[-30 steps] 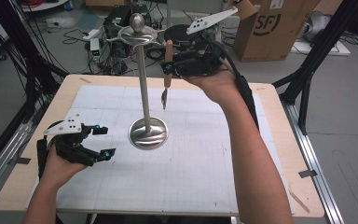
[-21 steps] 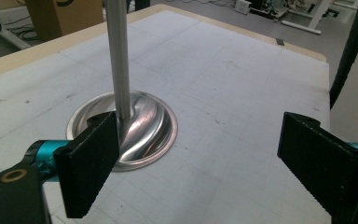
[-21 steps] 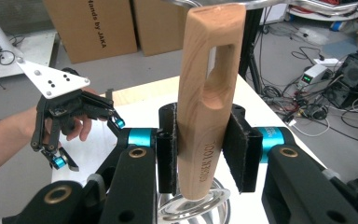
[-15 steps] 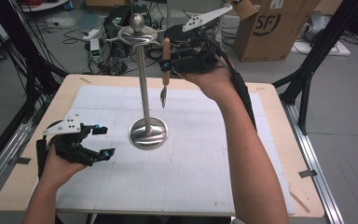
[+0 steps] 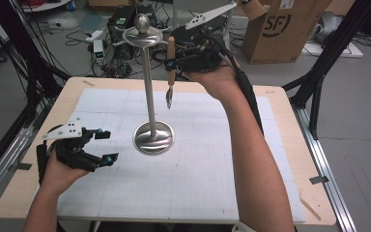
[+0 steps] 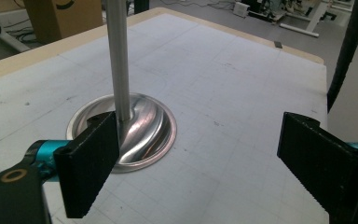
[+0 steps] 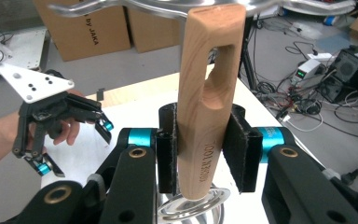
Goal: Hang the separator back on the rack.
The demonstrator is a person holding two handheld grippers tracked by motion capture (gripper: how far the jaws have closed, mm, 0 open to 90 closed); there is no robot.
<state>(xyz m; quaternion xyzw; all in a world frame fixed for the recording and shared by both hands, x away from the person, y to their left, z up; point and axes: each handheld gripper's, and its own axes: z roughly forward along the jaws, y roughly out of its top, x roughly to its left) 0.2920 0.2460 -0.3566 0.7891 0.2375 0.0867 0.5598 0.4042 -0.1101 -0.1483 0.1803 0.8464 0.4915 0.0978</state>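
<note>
We hold wooden-handled utensil (image 5: 170,67) clamped in right gripper (image 5: 174,63), now nearer stand's (image 5: 147,96) hooks above table's (image 5: 280,145) far edge; hanging next. Left gripper (image 5: 102,145) open, empty, near left edge.

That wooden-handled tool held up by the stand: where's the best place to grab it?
Grip the wooden handle on its two flat faces, from the side, below its slot. The right hand-held gripper is shut there now, leaving the slot free, perhaps for a hook on the stand.
</note>
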